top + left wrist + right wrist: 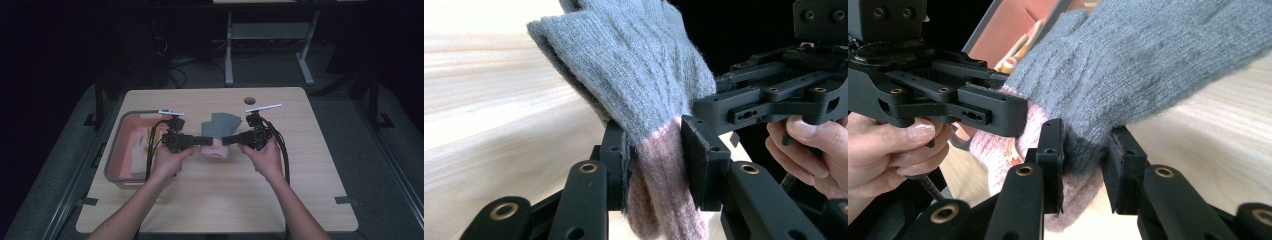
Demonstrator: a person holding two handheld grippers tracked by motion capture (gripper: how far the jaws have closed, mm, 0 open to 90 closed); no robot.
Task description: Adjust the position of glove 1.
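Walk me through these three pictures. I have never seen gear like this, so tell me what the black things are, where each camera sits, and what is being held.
A person stands at a wooden table holding a hand-operated black clamp in each hand. The high view looks down from above. The other two cameras ride on the clamps and look along their jaws. The left gripper and the right gripper are both shut on one knitted glove, grey with a pink cuff, each pinching it from its own side near the cuff, with the grey fingers pointing away from the person. At the table's left edge stands a grey-rimmed bin with a pink inside and some items I cannot identify.
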